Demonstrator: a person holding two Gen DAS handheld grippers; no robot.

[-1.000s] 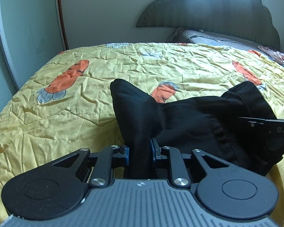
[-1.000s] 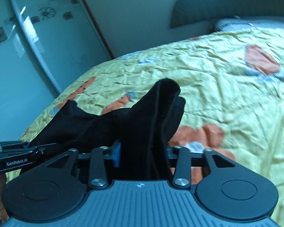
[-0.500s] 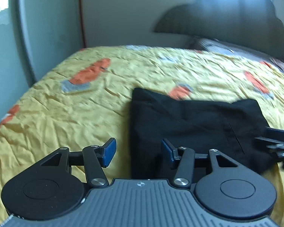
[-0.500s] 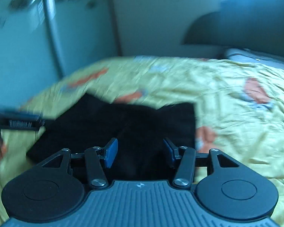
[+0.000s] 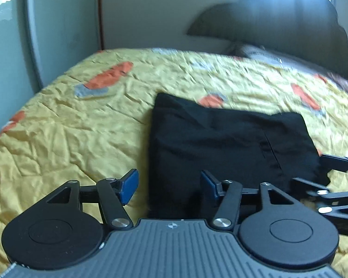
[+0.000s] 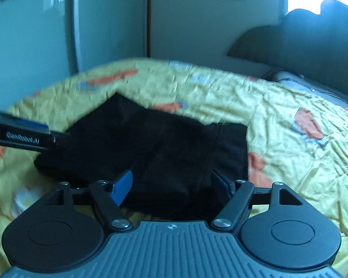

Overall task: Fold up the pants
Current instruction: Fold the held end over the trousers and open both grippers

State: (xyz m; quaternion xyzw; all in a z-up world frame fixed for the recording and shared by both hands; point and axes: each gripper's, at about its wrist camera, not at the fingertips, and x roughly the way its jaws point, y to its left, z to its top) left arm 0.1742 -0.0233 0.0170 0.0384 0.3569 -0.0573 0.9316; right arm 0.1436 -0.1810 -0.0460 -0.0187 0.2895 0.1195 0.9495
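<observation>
Black pants point(image 5: 225, 143) lie folded into a flat rectangle on the yellow bedspread point(image 5: 69, 134). My left gripper point(image 5: 168, 186) hovers at the fold's near left corner, its jaws opening; the blue pads point(image 5: 128, 185) stand apart and press on nothing. In the right wrist view the pants point(image 6: 164, 148) lie just beyond my right gripper point(image 6: 174, 186), whose jaws are also opening over the near edge of the cloth without pinching it. The right gripper's fingers point(image 5: 324, 187) show at the right edge of the left wrist view. The left gripper's finger point(image 6: 20, 136) crosses the left of the right wrist view.
The bed has a dark scalloped headboard point(image 5: 278, 27) and a pillow point(image 5: 262, 53) at the far end. A pale wardrobe door point(image 6: 34, 34) and wall stand close along the bed's left side. Wrinkled bedspread with orange carrot prints point(image 5: 109, 78) surrounds the pants.
Both grippers let go of the raised black cloth and opened. The pants dropped flat onto the bed as a folded rectangle. Both hands drew back a little, and the right one rolled level.
</observation>
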